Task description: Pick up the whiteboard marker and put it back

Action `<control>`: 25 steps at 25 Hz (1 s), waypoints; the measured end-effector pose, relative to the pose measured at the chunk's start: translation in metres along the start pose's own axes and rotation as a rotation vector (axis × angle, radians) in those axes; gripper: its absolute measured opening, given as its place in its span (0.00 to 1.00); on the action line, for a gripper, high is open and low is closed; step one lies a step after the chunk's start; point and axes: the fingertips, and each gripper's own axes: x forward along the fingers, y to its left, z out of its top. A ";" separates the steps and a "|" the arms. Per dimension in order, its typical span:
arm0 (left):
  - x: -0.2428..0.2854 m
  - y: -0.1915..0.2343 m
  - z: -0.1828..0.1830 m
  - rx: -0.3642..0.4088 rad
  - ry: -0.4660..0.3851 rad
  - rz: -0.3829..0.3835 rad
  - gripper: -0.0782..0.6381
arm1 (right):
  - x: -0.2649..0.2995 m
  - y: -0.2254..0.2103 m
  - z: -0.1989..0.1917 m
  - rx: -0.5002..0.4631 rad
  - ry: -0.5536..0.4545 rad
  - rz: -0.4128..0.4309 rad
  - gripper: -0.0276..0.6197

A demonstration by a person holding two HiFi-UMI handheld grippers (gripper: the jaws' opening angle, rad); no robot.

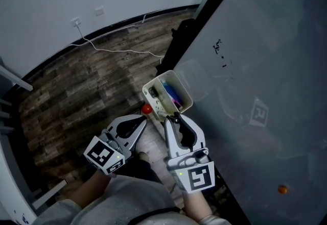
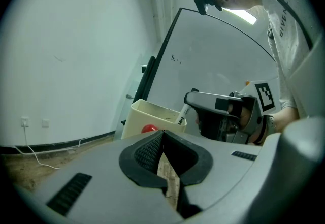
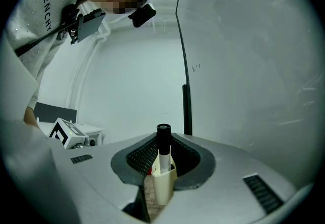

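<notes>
Keep right gripper [image 1: 171, 118] clamped on whiteboard marker [image 3: 163, 141], steering it upright past the rim of the box [image 2: 144, 119]; leave left gripper [image 2: 162, 135] shut, empty.

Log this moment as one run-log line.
right gripper: shut on marker, lower end in bin | left gripper: shut, empty, near bin

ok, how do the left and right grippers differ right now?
The left gripper has its jaws together with nothing between them; the right gripper has its jaws closed on the marker, which stands upright. The left gripper's tips sit beside the bin, short of it; the right gripper's tips are at its rim. Shared: both point toward the bin.
</notes>
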 end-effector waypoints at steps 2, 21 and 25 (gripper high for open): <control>0.000 0.000 0.001 -0.002 -0.001 0.000 0.13 | 0.000 0.001 0.002 -0.001 -0.003 0.003 0.18; 0.002 -0.011 0.002 -0.024 0.014 -0.054 0.13 | 0.003 0.000 0.027 -0.021 -0.035 0.015 0.18; 0.004 -0.015 0.003 -0.033 0.020 -0.080 0.13 | 0.003 0.000 0.034 -0.021 -0.045 0.018 0.18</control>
